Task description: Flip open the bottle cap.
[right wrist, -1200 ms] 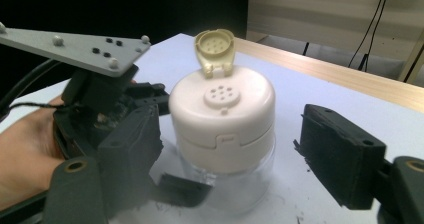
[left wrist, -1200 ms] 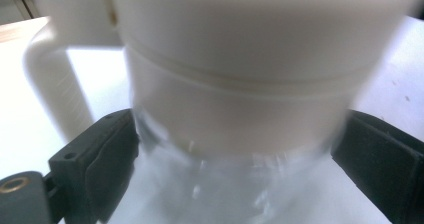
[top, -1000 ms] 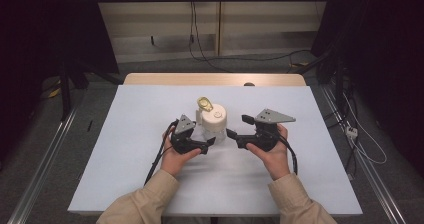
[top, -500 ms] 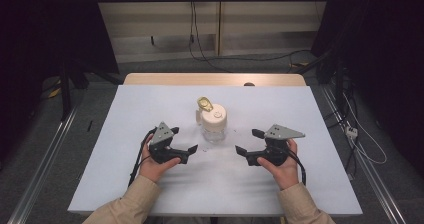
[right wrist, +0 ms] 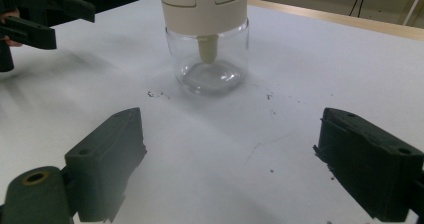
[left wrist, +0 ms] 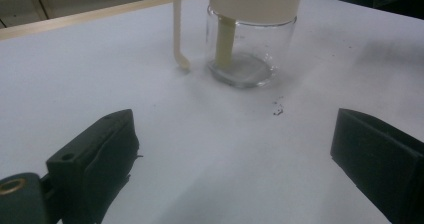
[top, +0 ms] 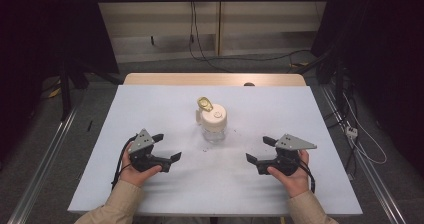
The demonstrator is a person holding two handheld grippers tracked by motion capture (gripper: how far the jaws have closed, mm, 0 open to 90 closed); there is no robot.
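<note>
No legible text — no labels, brands or numbers anywhere.

Your left gripper view crops the clear glass jar with the cream plastic lid (left wrist: 250, 34) at the top edge, so its lid top is lost. The right gripper view cuts it there too. The dark specks on the white table (top: 206, 148) are too small to identify.

Overhead light falls evenly on the white table (top: 150, 114); surroundings dim, nearly black at both sides. Soft shadows. Gripper views mildly blurred; near jaws out of focus.
</note>
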